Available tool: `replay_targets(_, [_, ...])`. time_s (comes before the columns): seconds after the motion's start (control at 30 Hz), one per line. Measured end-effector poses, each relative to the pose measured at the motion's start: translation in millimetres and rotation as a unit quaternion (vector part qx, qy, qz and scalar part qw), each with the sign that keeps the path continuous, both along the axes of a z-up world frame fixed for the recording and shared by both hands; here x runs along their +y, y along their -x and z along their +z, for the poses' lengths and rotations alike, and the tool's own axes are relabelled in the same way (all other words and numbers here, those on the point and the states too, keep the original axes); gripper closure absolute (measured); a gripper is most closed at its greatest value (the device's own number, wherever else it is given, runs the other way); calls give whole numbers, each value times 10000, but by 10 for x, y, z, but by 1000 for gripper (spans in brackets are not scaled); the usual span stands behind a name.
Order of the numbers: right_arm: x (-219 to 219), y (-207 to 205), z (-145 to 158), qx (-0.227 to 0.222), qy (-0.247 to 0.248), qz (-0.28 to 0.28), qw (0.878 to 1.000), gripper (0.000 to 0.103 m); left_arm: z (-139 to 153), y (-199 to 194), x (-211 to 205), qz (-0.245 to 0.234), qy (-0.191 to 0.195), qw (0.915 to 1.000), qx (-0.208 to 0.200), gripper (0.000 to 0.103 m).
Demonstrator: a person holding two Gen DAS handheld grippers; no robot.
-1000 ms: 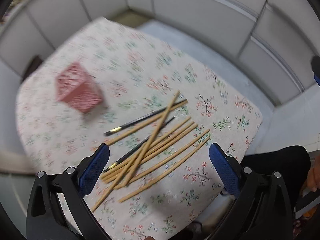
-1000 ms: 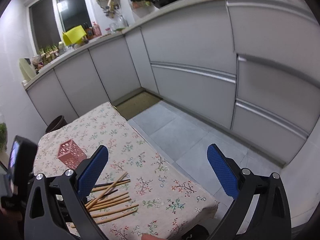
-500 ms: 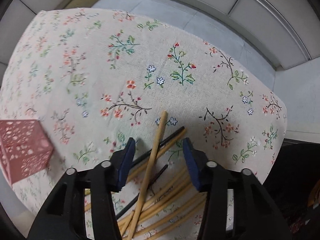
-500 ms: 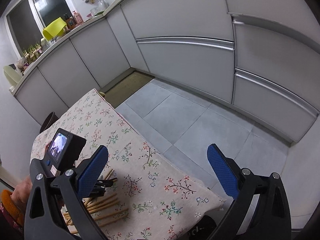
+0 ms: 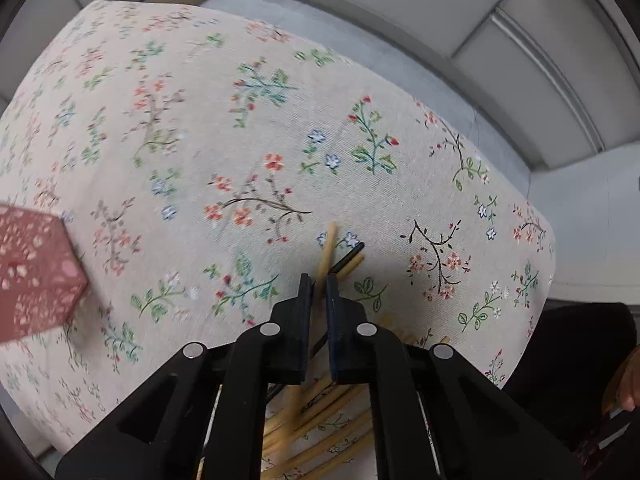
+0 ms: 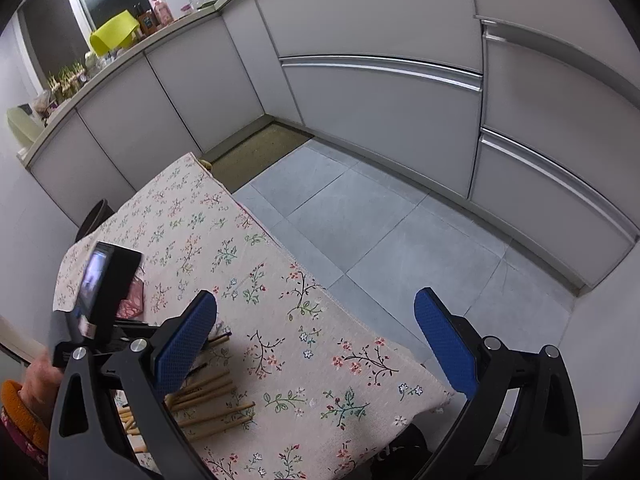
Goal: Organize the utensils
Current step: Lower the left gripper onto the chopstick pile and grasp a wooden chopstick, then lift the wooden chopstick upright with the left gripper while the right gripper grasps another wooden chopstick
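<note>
Several wooden chopsticks (image 5: 320,412) and two black ones lie in a loose pile on the flower-print tablecloth (image 5: 240,120). My left gripper (image 5: 318,280) points steeply down at the pile's far end. Its jaws are closing, and the pads pinch one wooden chopstick (image 5: 329,244) whose tip sticks out beyond them. A black chopstick (image 5: 350,256) lies just right of it. The pink perforated holder (image 5: 32,272) stands at the left edge. My right gripper (image 6: 316,296) hangs open above the table's right side with nothing between its fingers; the chopstick pile (image 6: 208,396) lies below its left finger.
Grey floor tiles (image 6: 380,220) and grey cabinets (image 6: 380,92) run along the table's right side. The left gripper's body and its camera (image 6: 100,292) rise at the left of the right wrist view, held by a hand (image 6: 38,376). Dark clothing (image 5: 580,360) shows by the near corner.
My left gripper has come down onto the pile's far end and gone from wide open to shut around one wooden chopstick. The right gripper has sunk a little and stays open.
</note>
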State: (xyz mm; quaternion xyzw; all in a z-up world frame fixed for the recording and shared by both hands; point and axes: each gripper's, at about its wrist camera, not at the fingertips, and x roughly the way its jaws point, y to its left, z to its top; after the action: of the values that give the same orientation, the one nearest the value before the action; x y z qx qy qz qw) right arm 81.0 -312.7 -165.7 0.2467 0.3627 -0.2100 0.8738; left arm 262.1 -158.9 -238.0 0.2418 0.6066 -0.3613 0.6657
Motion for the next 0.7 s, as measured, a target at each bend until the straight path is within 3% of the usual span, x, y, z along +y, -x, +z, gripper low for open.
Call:
replay_targets(0.1, [59, -66, -105, 295, -73, 143, 9994, 7, 224, 23, 324, 318, 445, 9985, -90, 99])
replay_targets(0.2, [132, -151, -334, 703, -653, 381, 9947, 8, 583, 138, 765, 598, 1041, 9923, -293, 99])
replay_targets(0.27, [213, -200, -505, 1075, -1129, 469, 9867, 21, 782, 245, 995, 705, 1424, 9863, -440, 99])
replay_targets(0.37, [378, -259, -824, 1747, -2066, 576, 9610, 30, 1201, 574, 1379, 829, 2053, 9713, -870, 99])
replay_targets(0.4, [440, -260, -904, 1891, -2331, 573, 9522, 33, 1285, 695, 1256, 827, 2156, 9678, -999, 99])
replay_targets(0.47, [639, -277, -1022, 2156, -2848, 614, 9320, 40, 1499, 902, 1405, 736, 2395, 9584, -1366, 99])
replay_targets(0.57, [894, -309, -1035, 2391, -2860, 479, 9267, 49, 1825, 1161, 1533, 595, 2714, 9414, -1910, 99])
replay_targets(0.7, [1073, -382, -1055, 2565, -2818, 183, 9244, 52, 2065, 1378, 1786, 546, 3239, 9140, -2380, 99])
